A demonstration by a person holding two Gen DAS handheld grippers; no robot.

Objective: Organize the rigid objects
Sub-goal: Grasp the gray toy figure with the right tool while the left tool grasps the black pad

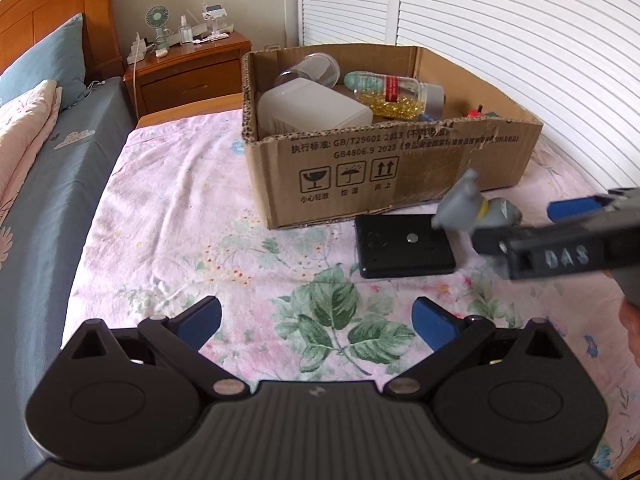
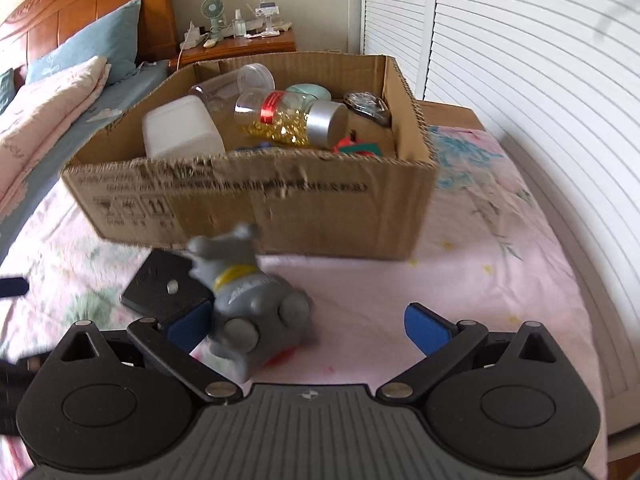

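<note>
A grey toy dog with a yellow collar (image 2: 248, 296) lies blurred on the pink floral sheet, between the fingers of my right gripper (image 2: 308, 326). That gripper is open, and the toy rests against its left blue pad (image 2: 188, 326). A flat black device (image 2: 164, 290) lies just left of the toy. Behind both stands an open cardboard box (image 2: 280, 200) holding a white container (image 2: 180, 130), a jar of gold beads (image 2: 288, 118) and clear cups. In the left wrist view my left gripper (image 1: 316, 322) is open over bare sheet, short of the black device (image 1: 404, 246), the toy (image 1: 472, 208) and the box (image 1: 400, 168).
White louvered doors (image 1: 520, 40) run along the right side of the bed. A wooden nightstand (image 1: 188, 68) with a small fan and bottles stands behind the box at the left. Pillows and a folded quilt (image 2: 52, 92) lie at the far left by the headboard.
</note>
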